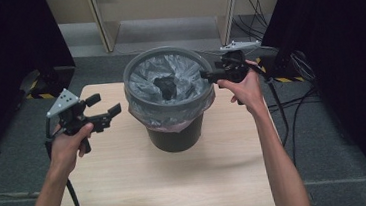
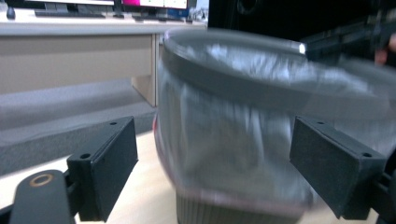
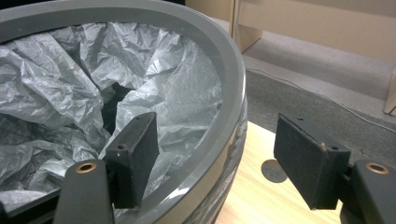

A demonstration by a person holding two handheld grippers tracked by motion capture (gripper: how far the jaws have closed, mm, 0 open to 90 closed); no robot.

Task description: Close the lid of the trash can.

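Observation:
A grey round bin (image 1: 128, 87) stands on the far middle of the light wooden table (image 1: 168, 184). A crinkled grey plastic bag (image 1: 143, 76) lines it and folds over the rim. A dark shape (image 1: 167, 87) lies deep inside. My right gripper (image 1: 211, 70) is at the bin's right rim (image 3: 229, 60), open, one jaw inside over the bag (image 3: 154, 60) and the other outside; the pads do not press on it. My left gripper (image 1: 104, 104) is held above the table's left side, open and empty, pointing at the bin's blurred side (image 2: 233, 79).
Light wooden desk legs (image 1: 103, 19) stand on the grey floor behind the table. Cables (image 1: 291, 103) trail on the floor at the right. Black curtains hang at both sides. Bare tabletop lies in front of the bin.

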